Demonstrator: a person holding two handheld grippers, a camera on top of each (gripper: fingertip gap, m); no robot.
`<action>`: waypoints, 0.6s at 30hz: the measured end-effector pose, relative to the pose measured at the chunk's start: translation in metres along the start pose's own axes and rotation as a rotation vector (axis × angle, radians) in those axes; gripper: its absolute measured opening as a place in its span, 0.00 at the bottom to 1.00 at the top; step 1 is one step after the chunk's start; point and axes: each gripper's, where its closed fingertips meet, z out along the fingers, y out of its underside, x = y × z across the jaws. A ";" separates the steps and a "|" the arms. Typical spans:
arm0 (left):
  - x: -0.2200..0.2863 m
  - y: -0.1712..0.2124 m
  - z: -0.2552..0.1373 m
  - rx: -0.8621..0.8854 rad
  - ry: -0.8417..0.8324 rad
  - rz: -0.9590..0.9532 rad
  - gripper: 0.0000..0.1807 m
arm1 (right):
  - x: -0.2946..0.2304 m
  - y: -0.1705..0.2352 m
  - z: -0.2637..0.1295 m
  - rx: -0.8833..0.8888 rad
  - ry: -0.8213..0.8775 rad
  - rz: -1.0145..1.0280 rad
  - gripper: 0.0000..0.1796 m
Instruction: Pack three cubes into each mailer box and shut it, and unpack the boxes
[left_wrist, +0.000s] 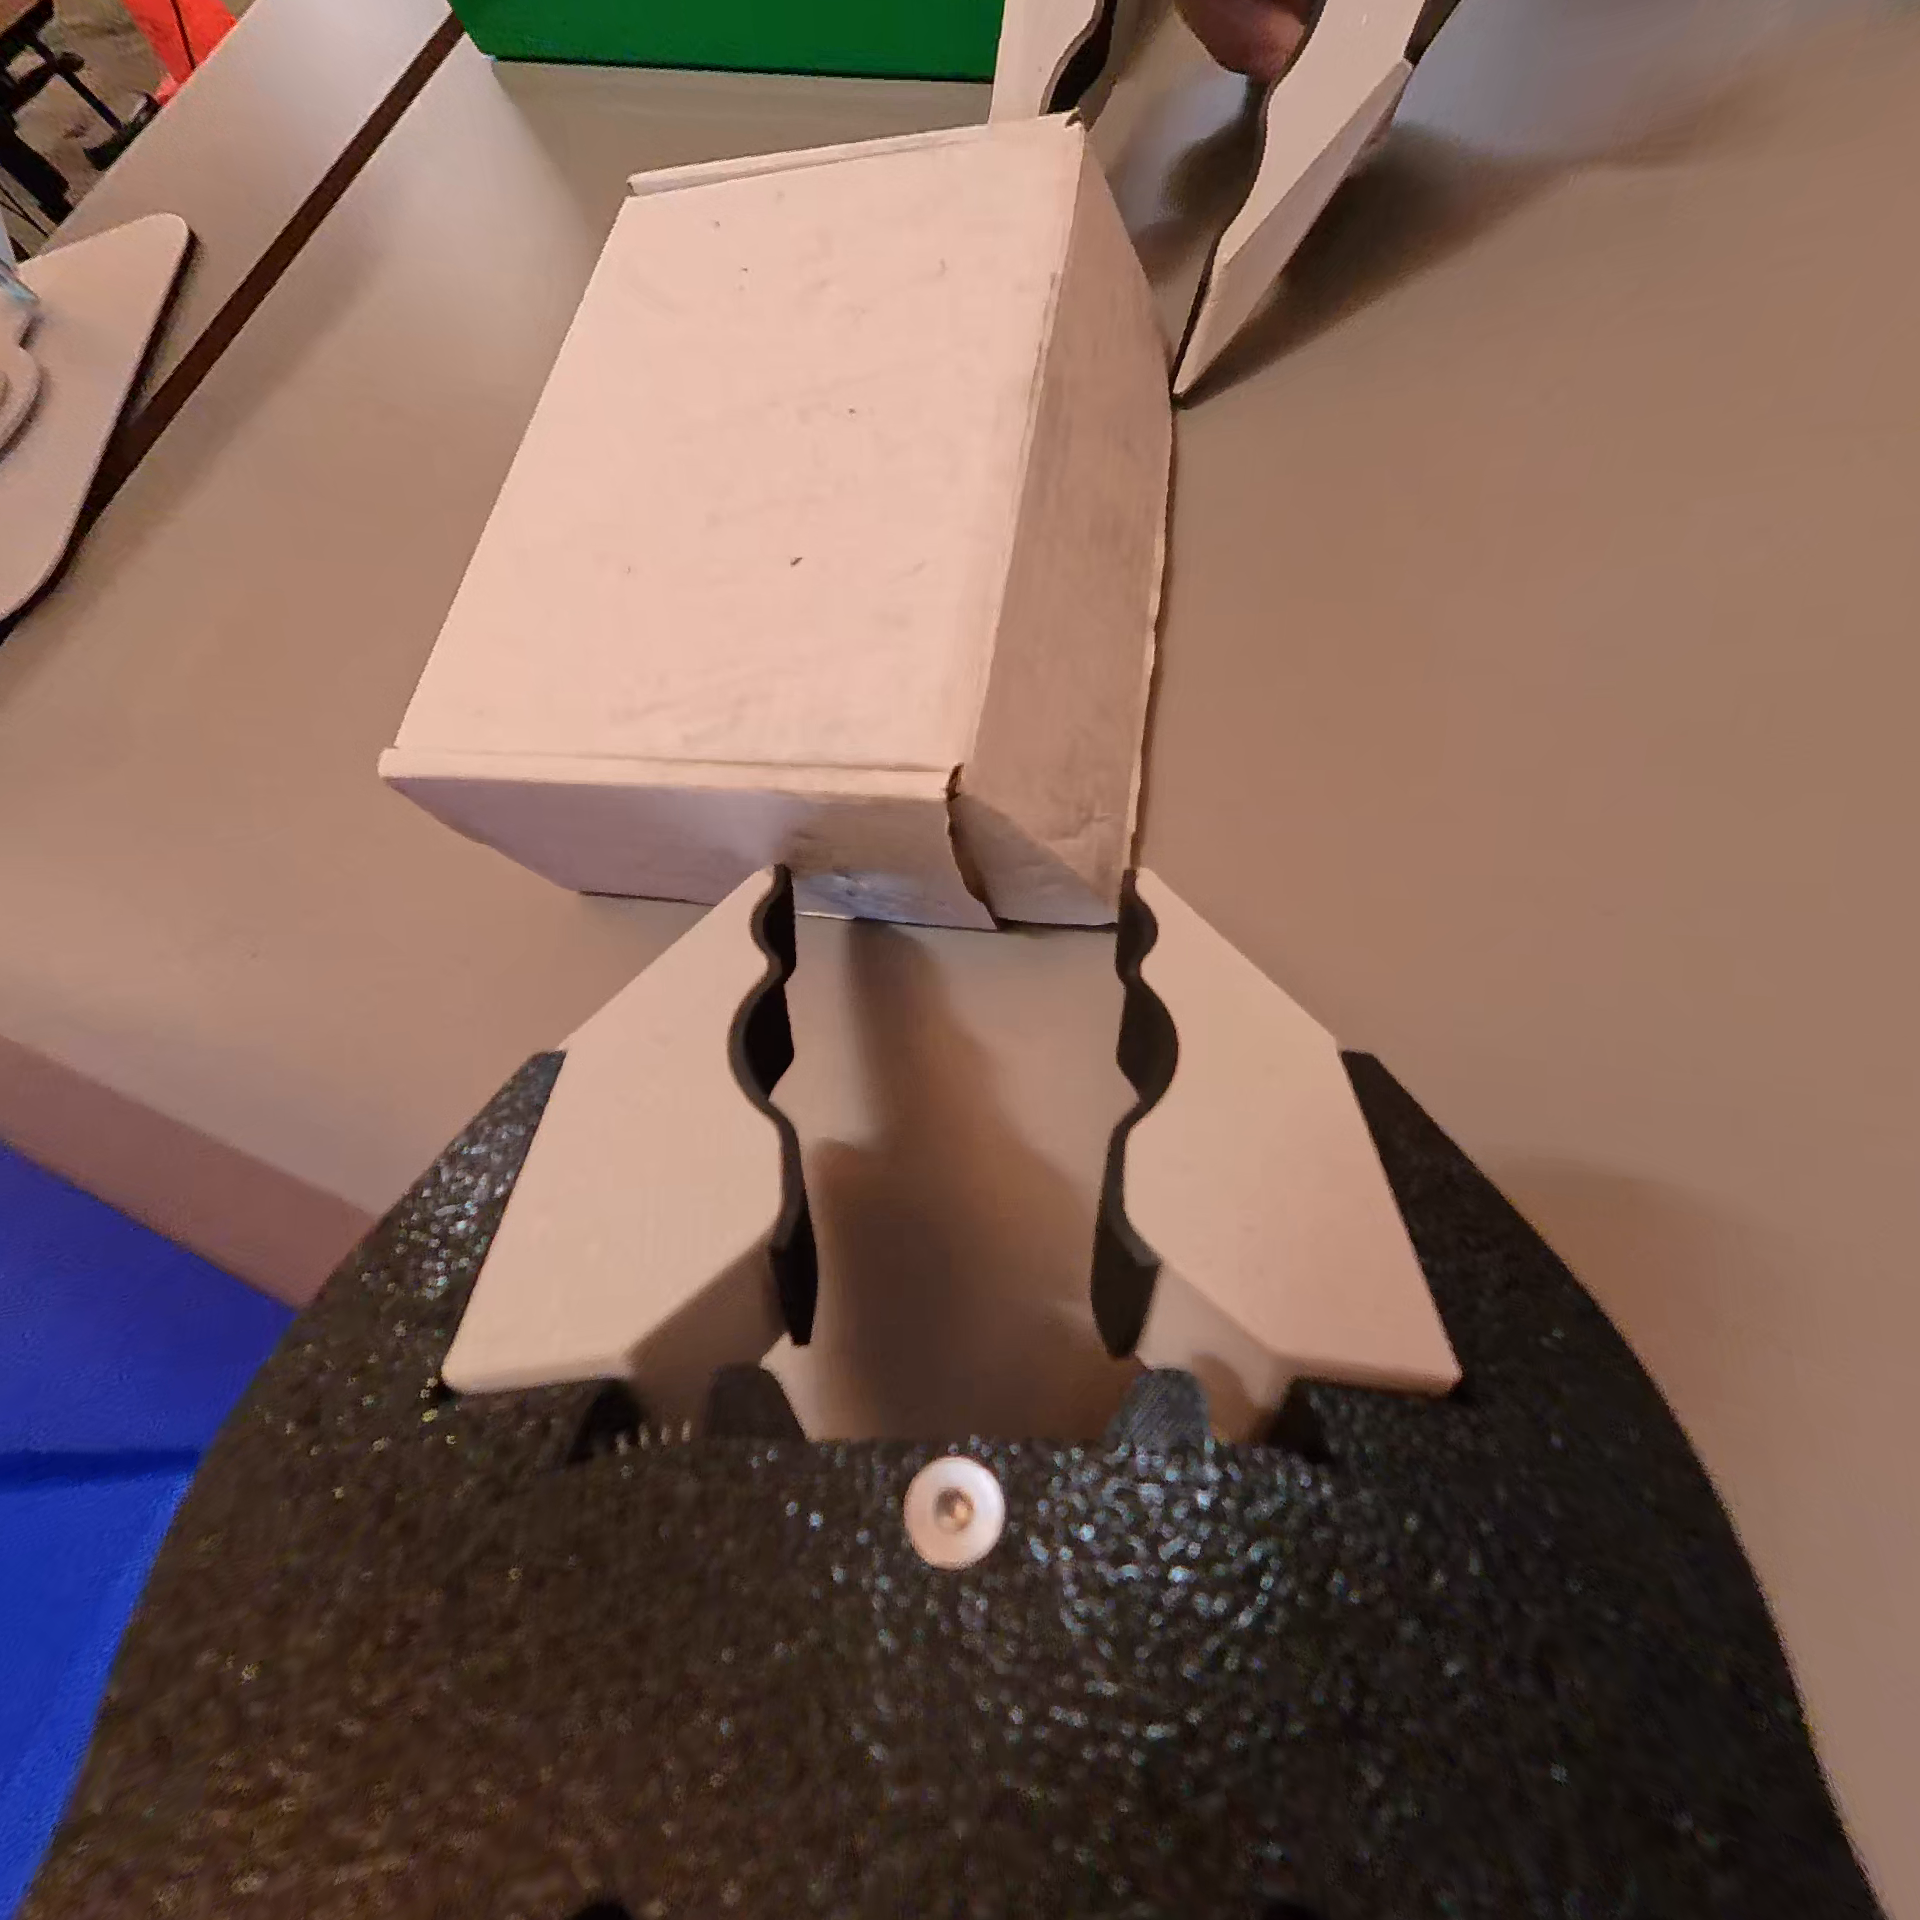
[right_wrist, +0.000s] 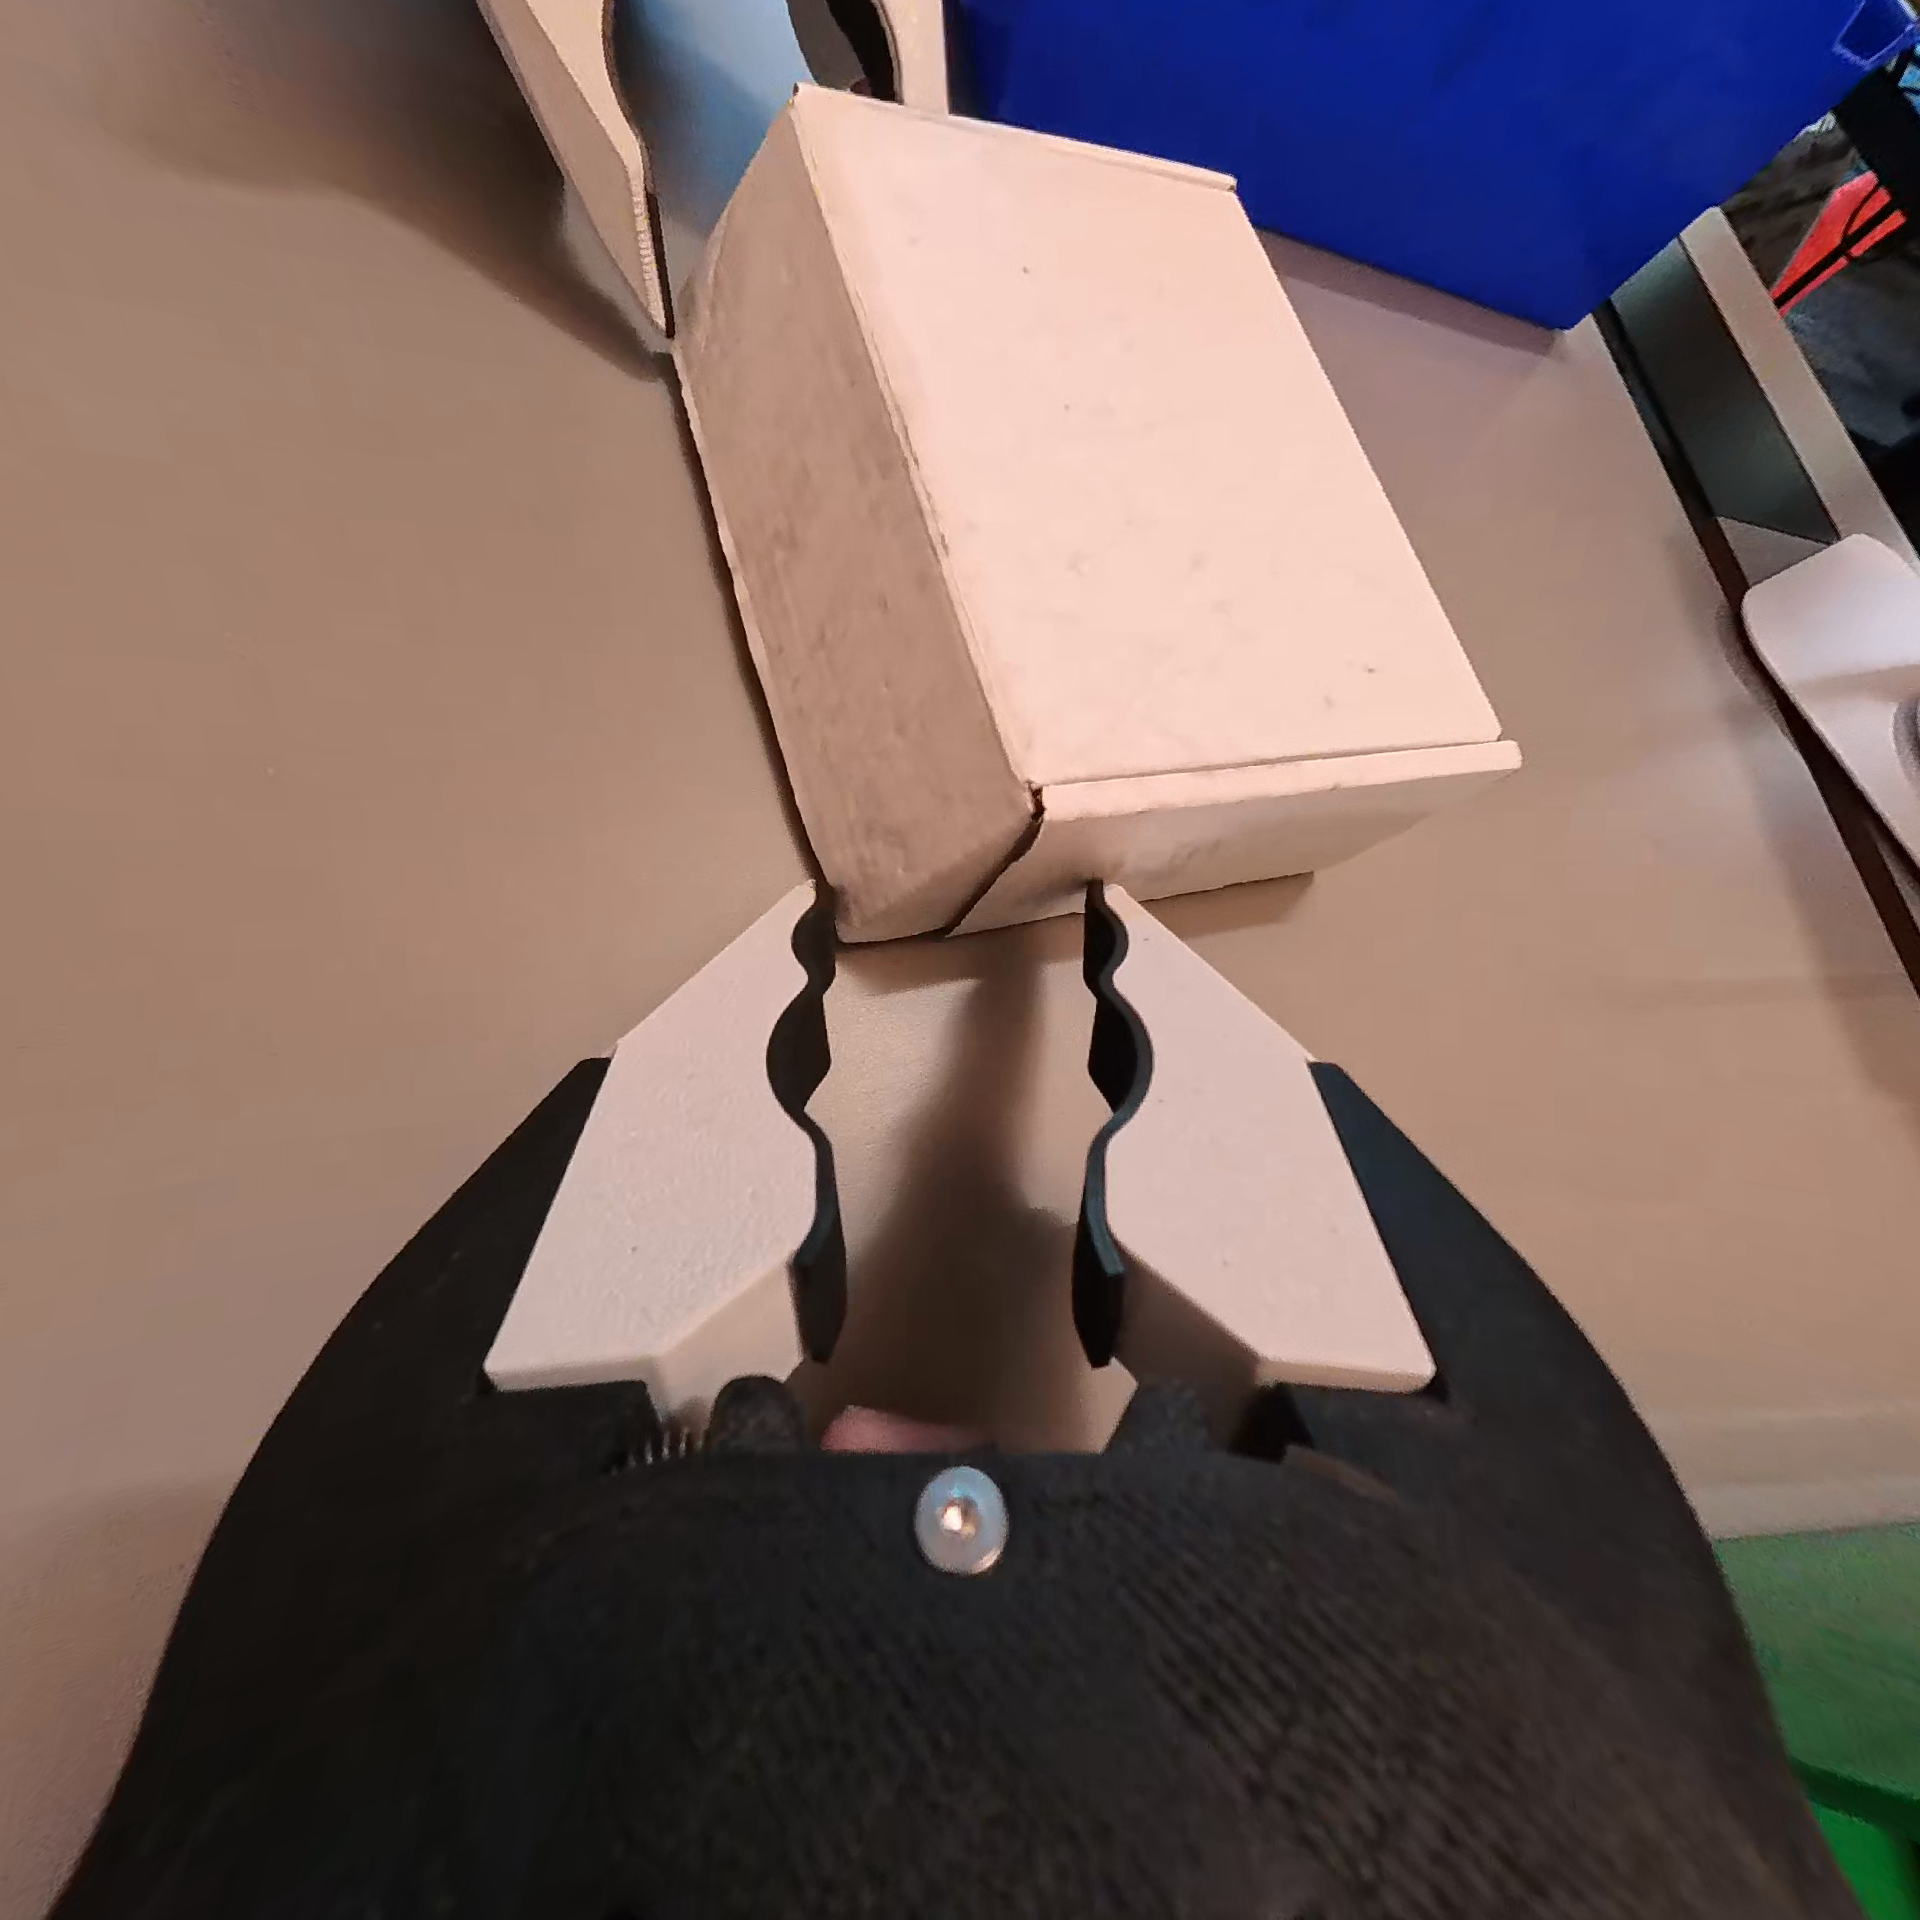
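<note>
- Mailer box (left_wrist: 790, 499), white cardboard, lid shut, sits on my tan worktop (left_wrist: 1507, 831).
- My left hand-held gripper (left_wrist: 956, 894) gapes empty at one end.
- My right hand-held gripper (right_wrist: 951, 904) gapes empty at the opposite end.

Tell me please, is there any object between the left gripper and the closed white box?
No, nothing visible. The left gripper is open, its tips right at the near end of the mailer box, with only bare table beneath. The right gripper waits open at the opposite end.
</note>
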 end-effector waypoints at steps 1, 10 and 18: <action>0.000 0.000 0.000 -0.001 -0.002 0.003 0.33 | 0.000 0.000 0.000 -0.001 0.000 0.000 0.26; -0.011 0.004 0.006 -0.062 -0.129 0.138 0.21 | 0.006 0.002 0.004 -0.033 0.025 0.002 0.23; -0.017 0.003 0.009 -0.054 -0.163 0.092 0.21 | 0.011 0.002 0.004 -0.031 0.062 0.033 0.23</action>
